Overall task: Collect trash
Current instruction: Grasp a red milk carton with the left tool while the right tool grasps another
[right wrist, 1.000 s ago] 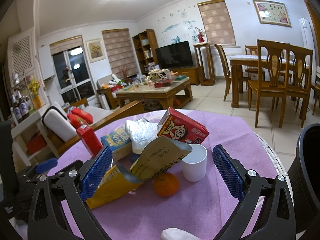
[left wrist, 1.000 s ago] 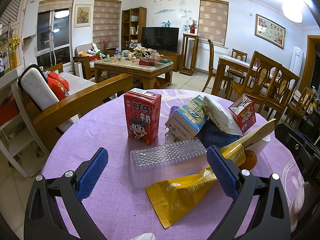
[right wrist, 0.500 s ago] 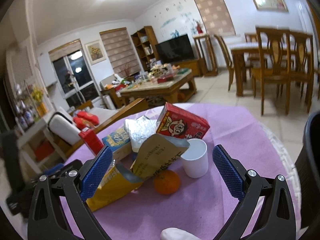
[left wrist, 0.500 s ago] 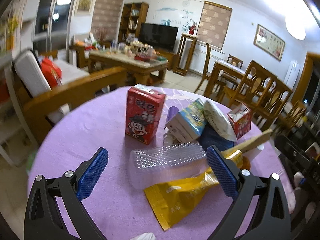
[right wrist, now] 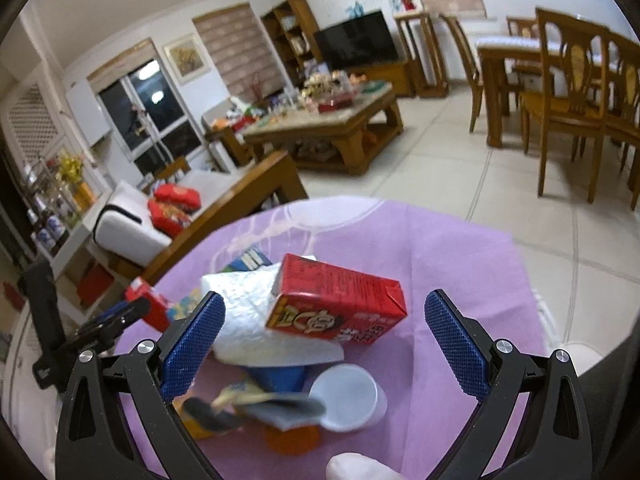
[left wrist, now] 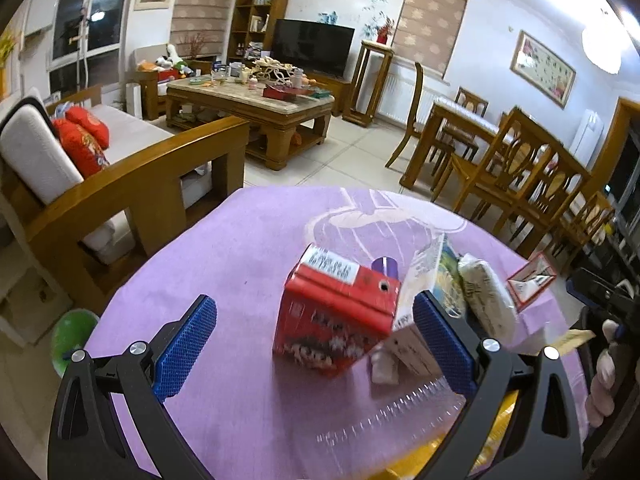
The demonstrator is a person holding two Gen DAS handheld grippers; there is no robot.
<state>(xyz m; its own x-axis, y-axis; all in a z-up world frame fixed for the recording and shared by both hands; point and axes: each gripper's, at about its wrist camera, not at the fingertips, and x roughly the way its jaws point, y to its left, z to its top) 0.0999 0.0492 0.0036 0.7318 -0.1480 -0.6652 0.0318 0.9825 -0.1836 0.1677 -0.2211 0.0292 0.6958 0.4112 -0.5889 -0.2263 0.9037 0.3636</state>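
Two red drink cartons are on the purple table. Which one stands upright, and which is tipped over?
The red carton between the left gripper's fingers stands upright. The other red carton, ahead of the right gripper, lies tilted on white crumpled packaging.

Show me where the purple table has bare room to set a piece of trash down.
Bare cloth lies left of the upright red carton, out to the table edge by the sofa, and beyond it toward the far rim. From the right wrist view, cloth is bare right of the tipped red carton. The middle is crowded: white bag, cup, orange, wrappers.
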